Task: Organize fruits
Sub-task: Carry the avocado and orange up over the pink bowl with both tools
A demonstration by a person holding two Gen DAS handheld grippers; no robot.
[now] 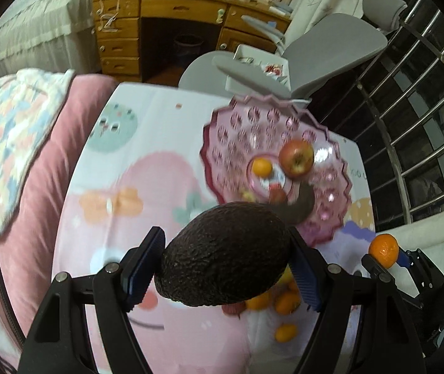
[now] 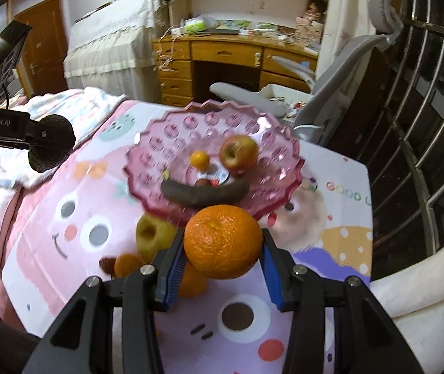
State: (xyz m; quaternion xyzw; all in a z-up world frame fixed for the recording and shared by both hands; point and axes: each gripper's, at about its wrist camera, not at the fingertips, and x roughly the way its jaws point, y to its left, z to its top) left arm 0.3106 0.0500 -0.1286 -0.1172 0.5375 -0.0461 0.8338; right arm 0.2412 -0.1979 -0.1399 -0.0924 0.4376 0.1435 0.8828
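The left gripper (image 1: 225, 265) pinches a dark, pebbly-skinned avocado (image 1: 225, 255) between its ribbed blue pads, held above the cartoon-printed cloth (image 1: 122, 162). The right gripper (image 2: 222, 265) clamps a round, dimpled orange (image 2: 222, 241) just before the scalloped pink glass plate (image 2: 159, 143), which holds a glossy red apple (image 2: 237, 151), a small tangerine (image 2: 199, 159) and a blackened, curved banana (image 2: 203, 194). A yellow-green apple (image 2: 152, 238) lies on the cloth beside the plate.

Dim indoor light, motion blur, fisheye-bent edges.
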